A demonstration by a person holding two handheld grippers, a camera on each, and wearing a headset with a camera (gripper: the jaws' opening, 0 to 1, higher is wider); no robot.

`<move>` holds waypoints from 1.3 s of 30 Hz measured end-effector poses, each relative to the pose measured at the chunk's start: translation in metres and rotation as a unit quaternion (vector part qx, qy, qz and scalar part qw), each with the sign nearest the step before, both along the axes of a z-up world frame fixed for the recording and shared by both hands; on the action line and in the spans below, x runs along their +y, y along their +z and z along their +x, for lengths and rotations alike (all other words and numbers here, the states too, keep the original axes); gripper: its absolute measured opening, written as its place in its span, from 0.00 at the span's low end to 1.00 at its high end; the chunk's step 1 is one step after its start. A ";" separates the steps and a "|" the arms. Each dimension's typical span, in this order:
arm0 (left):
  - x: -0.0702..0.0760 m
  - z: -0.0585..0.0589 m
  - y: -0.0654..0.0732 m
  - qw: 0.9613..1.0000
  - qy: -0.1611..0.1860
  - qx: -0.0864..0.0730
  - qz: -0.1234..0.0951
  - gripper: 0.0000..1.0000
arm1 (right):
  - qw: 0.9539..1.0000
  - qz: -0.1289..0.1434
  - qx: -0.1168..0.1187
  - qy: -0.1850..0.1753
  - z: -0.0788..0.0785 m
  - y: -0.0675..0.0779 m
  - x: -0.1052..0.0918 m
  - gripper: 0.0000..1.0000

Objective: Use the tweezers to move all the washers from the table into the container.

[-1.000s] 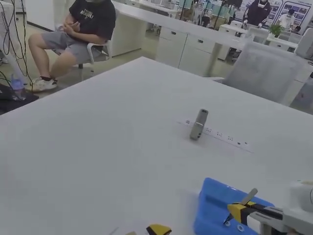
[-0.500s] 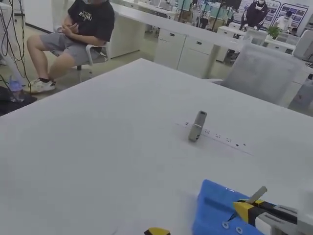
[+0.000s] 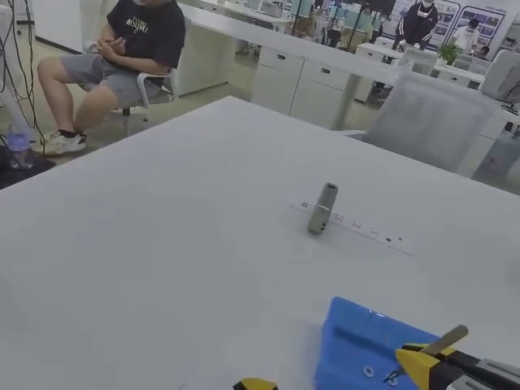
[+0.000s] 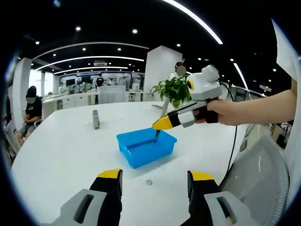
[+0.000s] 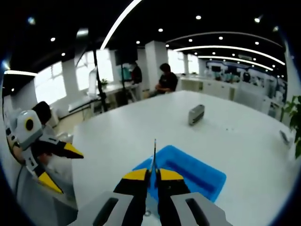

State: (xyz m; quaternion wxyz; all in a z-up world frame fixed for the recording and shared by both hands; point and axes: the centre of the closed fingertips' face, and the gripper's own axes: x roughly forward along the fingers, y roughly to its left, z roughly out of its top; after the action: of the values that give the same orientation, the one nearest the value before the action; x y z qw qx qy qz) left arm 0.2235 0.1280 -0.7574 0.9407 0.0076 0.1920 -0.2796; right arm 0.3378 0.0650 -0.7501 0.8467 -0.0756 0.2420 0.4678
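The blue container stands near the table's front edge, with two small washers on its floor. My right gripper is shut on the thin metal tweezers, whose tip points down into the container. In the right gripper view the yellow jaws pinch the tweezers above the container. My left gripper stands open, low over the table. A washer lies on the table between its fingertips, in front of the container; another small one lies nearer the container.
A grey oblong device lies beside a strip of sockets mid-table. A person sits on a chair past the far left corner. A grey office chair stands behind the table. A potted plant is behind the right gripper.
The head camera has shifted, sliding the scene a little left and down. The right gripper with the tweezers has drifted slightly right over the container.
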 end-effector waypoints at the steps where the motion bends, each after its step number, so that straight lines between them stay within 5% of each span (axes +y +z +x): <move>1: 0.000 0.000 0.000 1.000 0.000 0.000 0.000 0.55 | 1.000 0.001 0.002 0.001 -0.003 -0.001 0.000 0.04; 19: 0.000 0.000 -0.002 1.000 -0.001 0.003 0.003 0.53 | 0.998 -0.028 0.064 0.001 -0.023 -0.058 -0.007 0.04; 27: 0.000 -0.001 -0.002 1.000 -0.002 0.003 0.004 0.53 | 0.997 -0.032 0.077 -0.002 -0.024 -0.071 -0.011 0.04; 35: 0.000 -0.001 -0.002 1.000 -0.003 0.003 0.005 0.53 | 0.997 -0.038 0.065 0.010 -0.029 -0.070 -0.007 0.05; 39: 0.000 -0.001 -0.002 1.000 -0.002 0.003 0.005 0.53 | 0.995 -0.081 0.013 0.053 -0.037 -0.071 -0.005 0.05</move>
State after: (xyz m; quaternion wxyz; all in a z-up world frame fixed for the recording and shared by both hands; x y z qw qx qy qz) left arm 0.2225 0.1283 -0.7594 0.9394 0.0121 0.1965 -0.2806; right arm 0.3013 0.0596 -0.8211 0.8086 -0.1511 0.2855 0.4917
